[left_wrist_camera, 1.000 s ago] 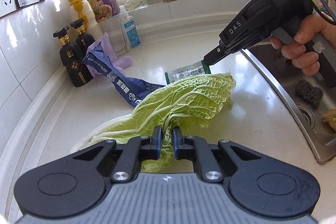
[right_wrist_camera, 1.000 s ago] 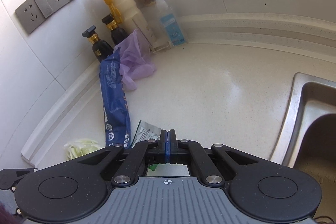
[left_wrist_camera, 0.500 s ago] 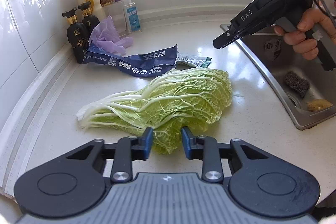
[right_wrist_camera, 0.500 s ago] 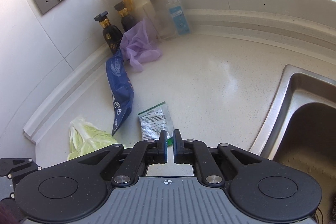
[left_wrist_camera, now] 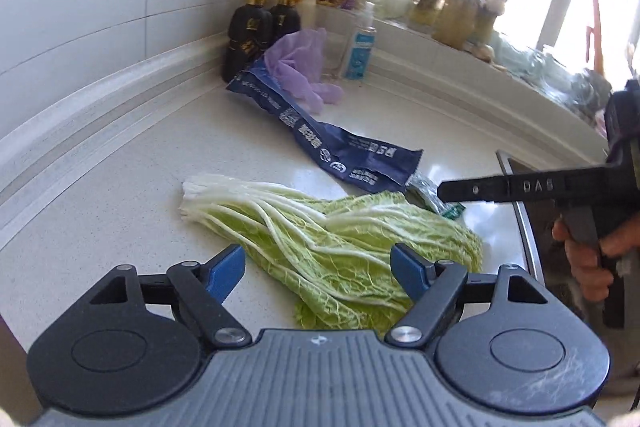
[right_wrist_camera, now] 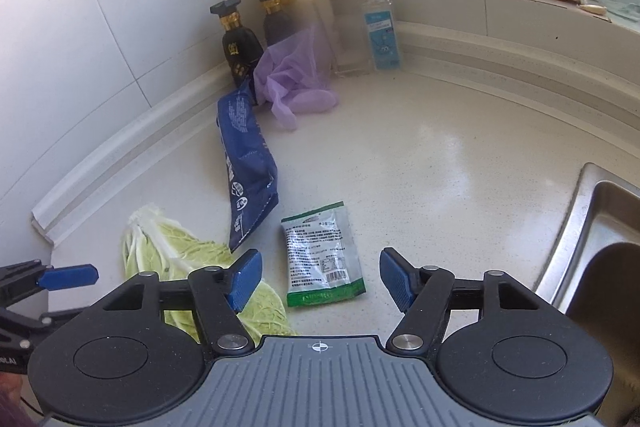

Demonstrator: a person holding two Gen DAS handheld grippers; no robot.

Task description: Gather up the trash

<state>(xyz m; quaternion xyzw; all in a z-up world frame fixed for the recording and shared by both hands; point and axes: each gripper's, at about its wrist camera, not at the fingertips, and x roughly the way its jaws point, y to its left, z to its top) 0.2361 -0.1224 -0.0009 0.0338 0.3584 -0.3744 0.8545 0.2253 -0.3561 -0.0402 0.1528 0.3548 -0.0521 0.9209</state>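
Left gripper (left_wrist_camera: 318,269) jaws wide, just opened, cabbage leaf (left_wrist_camera: 332,239) lying loose on the counter (left_wrist_camera: 120,187) between them. Blue wrapper (right_wrist_camera: 246,167) beyond it. Green-white packet (right_wrist_camera: 322,255) flat between right gripper (right_wrist_camera: 320,281) jaws, also just opened, untouched. Sink (right_wrist_camera: 592,227) rightmost.

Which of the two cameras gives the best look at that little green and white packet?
The right wrist view: the packet lies flat and unobstructed on the counter. In the left wrist view only a dark corner peeks out behind the cabbage leaf.
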